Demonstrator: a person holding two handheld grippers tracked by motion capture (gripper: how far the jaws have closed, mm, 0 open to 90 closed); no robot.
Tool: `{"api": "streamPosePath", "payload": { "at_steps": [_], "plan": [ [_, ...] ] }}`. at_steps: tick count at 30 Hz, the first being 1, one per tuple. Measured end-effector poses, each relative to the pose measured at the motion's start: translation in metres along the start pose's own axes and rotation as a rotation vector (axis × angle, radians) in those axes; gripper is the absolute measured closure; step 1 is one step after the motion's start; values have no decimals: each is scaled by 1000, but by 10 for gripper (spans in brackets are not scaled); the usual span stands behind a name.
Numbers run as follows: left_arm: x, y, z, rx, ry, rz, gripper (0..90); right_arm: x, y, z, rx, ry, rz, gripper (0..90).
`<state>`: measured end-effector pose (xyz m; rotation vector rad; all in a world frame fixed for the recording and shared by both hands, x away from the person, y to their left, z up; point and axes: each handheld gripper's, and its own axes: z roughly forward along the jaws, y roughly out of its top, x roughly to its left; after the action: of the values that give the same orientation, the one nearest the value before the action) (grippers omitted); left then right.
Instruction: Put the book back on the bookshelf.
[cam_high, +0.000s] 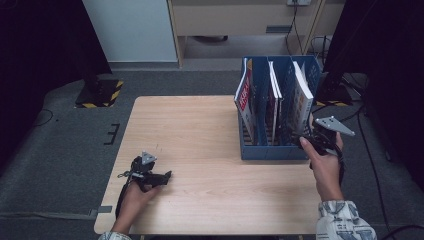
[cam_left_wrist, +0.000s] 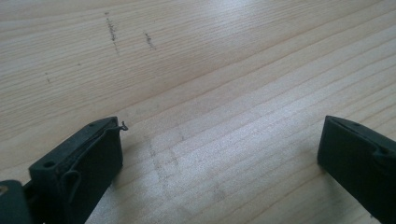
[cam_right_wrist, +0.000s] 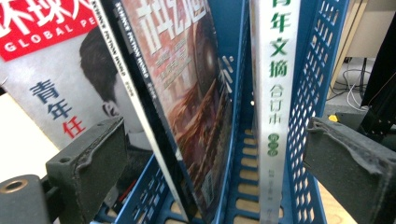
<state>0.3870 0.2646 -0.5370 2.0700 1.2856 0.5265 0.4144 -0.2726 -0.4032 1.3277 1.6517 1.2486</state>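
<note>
A blue slotted file rack (cam_high: 272, 152) stands at the right of the wooden table (cam_high: 190, 130). It holds a red-covered magazine (cam_high: 245, 97), a thin middle magazine (cam_high: 274, 95) and a white-spined book (cam_high: 301, 97), all upright or leaning. My right gripper (cam_high: 306, 141) is held at the rack's front right corner. In the right gripper view it (cam_right_wrist: 215, 126) is open, its jaws spanning the brownish-covered magazine (cam_right_wrist: 187, 93) and the white-spined book (cam_right_wrist: 273, 93) without touching them; the red magazine (cam_right_wrist: 42, 70) is left of them. My left gripper (cam_high: 165, 176) rests low at the table's near left, open (cam_left_wrist: 222, 126) over bare wood.
A black-and-yellow striped stand base (cam_high: 100, 92) sits on the grey floor left of the table. Cables (cam_high: 367, 150) trail along the floor on the right. A pale cabinet (cam_high: 240, 20) stands behind. The rack's perforated wall (cam_right_wrist: 308, 93) is close to the right jaw.
</note>
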Motion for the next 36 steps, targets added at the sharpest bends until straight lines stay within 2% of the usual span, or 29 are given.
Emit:
{"api": "streamPosePath", "payload": {
  "at_steps": [4, 13, 29, 36],
  "plan": [
    [0, 0, 0, 0, 0, 0, 0, 3, -3, -3, 18, 6, -4, 73],
    [0, 0, 0, 0, 0, 0, 0, 19, -12, -4, 45, 65, -13, 74],
    [0, 0, 0, 0, 0, 1, 0, 53, -9, -3, 68, 145, -49, 74],
    [0, 0, 0, 0, 0, 0, 0, 76, -7, -1, 82, 191, -67, 75]
  ]
}}
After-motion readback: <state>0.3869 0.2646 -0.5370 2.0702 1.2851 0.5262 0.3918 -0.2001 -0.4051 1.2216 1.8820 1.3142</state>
